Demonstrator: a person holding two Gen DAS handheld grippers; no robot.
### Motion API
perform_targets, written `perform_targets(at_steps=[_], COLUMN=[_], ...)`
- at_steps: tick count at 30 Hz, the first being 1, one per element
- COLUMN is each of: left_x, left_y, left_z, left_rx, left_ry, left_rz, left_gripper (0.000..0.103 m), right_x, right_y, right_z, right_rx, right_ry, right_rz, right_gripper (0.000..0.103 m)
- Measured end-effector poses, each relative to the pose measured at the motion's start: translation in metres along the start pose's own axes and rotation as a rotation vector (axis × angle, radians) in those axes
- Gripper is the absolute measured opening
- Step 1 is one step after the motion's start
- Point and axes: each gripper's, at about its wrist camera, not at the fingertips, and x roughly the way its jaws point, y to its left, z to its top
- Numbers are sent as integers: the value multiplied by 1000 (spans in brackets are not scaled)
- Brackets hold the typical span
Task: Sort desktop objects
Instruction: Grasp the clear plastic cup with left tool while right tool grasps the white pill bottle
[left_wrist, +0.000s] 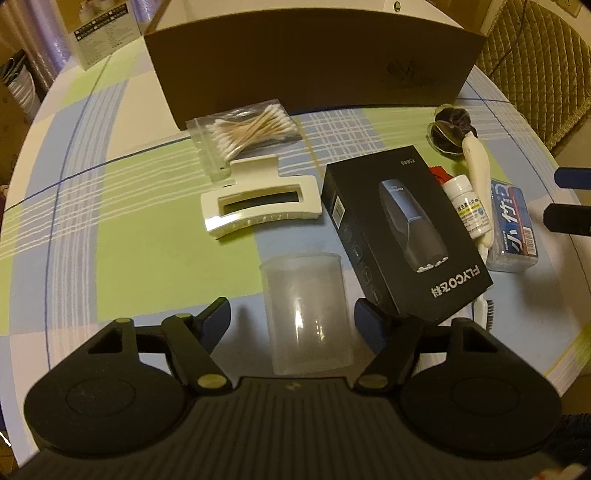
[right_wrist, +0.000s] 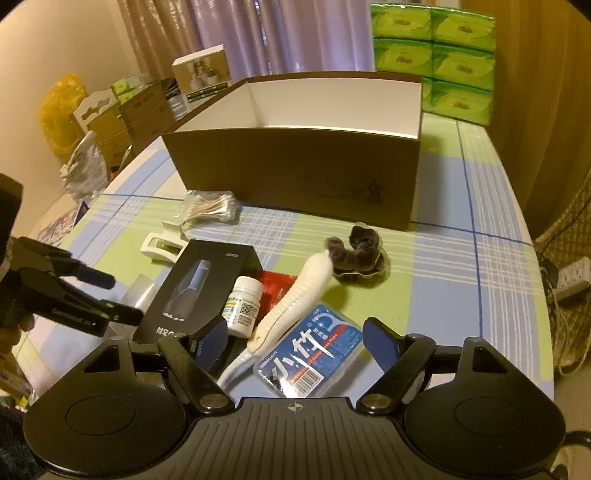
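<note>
Clutter (left_wrist: 402, 218) before open box (right_wrist: 295, 162).

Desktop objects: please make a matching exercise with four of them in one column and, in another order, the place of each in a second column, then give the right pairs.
Things:
1. clear cup
2. floss pick box
3. cotton swab bag
4. pill bottle

Places:
A. against the front wall of the brown box
B. between the open fingers of the right claw
C. between the open fingers of the left claw
D. beside the black shaver box, on its right in the left wrist view

Pairs: 1-C, 2-B, 3-A, 4-D
</note>
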Motion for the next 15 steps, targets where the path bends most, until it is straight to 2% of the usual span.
perform_targets(at_steps=[5,9,15], left_x=[10,18,18], left_y=[3,4,14], left_z=[1,1,-3], left_rx=[-6,-15,-49], left_ry=[14,23,12], left_rz=[-17,-30,-17], left_gripper=[65,49,48], right_x=[4,10,22], right_y=[-1,1,13], right_z=[2,4,9], right_rx=[-57,-133,-329], right_ry=[4,16,42], right_rz=[23,61,157], right_gripper=[76,75,75])
